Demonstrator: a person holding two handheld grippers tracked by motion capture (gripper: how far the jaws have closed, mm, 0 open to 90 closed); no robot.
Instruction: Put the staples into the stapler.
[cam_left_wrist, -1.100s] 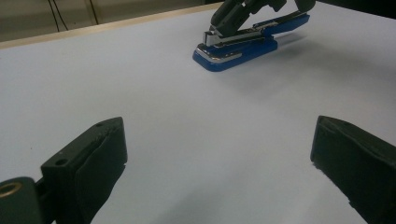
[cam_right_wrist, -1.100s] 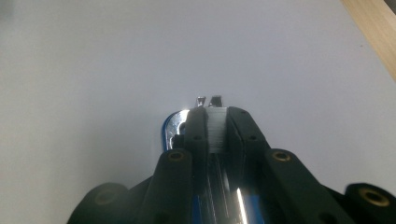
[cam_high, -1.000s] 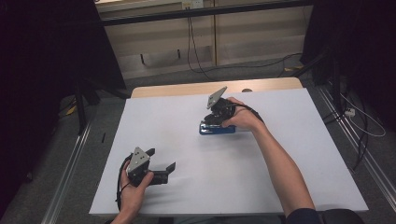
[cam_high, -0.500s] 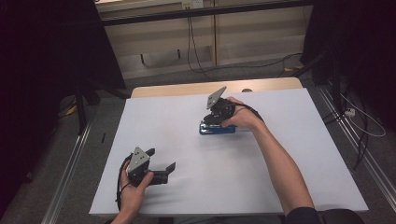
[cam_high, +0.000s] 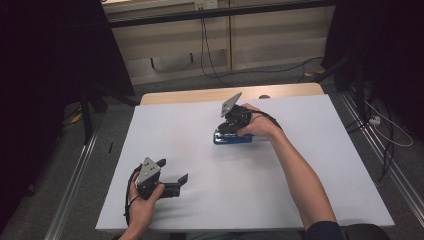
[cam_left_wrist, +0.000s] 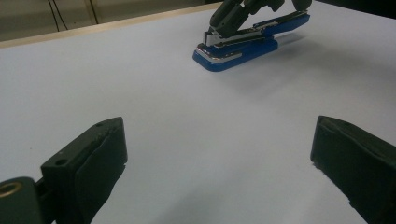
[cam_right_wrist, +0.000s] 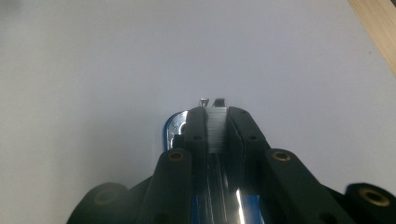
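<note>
High view: R forearm (cam_high: 300, 175) outstretched.

My table (cam_high: 310, 210) has a white top with a bare wooden strip (cam_high: 200, 95) along its far edge. Beyond it I see grey floor (cam_high: 280, 75) with black cables (cam_high: 205, 45) trailing across, and a pale panelled wall (cam_high: 165, 45). Dark curtains (cam_high: 45, 75) hang at both sides. Lighting is dim.

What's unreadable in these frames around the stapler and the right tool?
- Stapler top, high view: the right tool and hand cover it.
- Stapler rear, left gripper view: cut off by the top edge.
- Staple strip, right gripper view: its lower end is hidden between the jaws.
- Stapler base, right gripper view: mostly behind the tool.
</note>
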